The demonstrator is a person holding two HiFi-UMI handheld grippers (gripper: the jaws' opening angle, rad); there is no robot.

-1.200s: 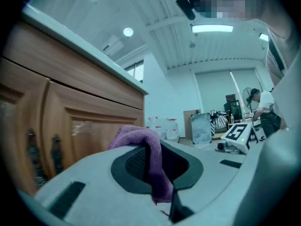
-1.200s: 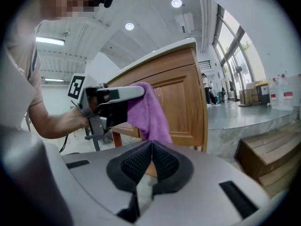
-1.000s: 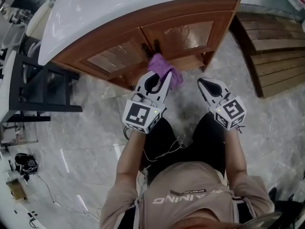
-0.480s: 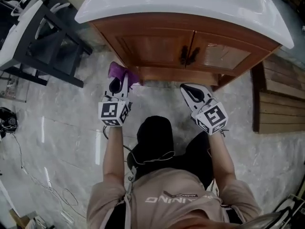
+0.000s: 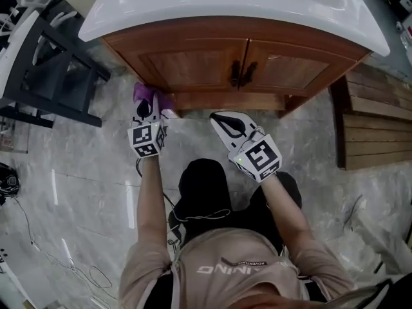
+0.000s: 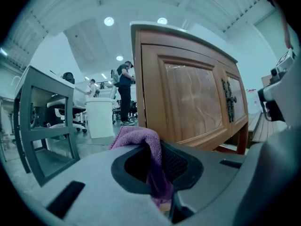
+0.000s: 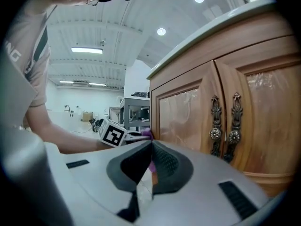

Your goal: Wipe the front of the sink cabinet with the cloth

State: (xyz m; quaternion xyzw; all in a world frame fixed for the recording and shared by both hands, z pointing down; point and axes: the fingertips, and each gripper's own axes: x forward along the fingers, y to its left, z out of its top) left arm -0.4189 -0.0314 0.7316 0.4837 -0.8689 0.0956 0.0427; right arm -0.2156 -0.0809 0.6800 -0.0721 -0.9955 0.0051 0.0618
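Note:
A purple cloth [image 5: 147,94] is pinched in my left gripper [image 5: 147,110], which sits low at the left corner of the wooden sink cabinet [image 5: 193,60]. In the left gripper view the purple cloth [image 6: 149,149] bulges out between the shut jaws, with the cabinet's left door [image 6: 193,102] just beyond. My right gripper [image 5: 226,122] hovers in front of the cabinet's base below the two door handles [image 5: 239,73], jaws shut with nothing between them. The right gripper view has the ornate door handles [image 7: 224,133] to the right and the left gripper's marker cube [image 7: 113,134] in the distance.
A white countertop [image 5: 257,5] overhangs the cabinet. A dark metal-framed stand [image 5: 48,76] is at the left, wooden steps [image 5: 373,121] at the right. The floor [image 5: 77,192] is glossy marble with cables at lower left. The person's knees are just behind the grippers.
The left gripper has carried the cloth leftward from the cabinet's middle to its left corner. The right gripper has shifted left and closer to the cabinet base. The head view has swung to face the cabinet squarely.

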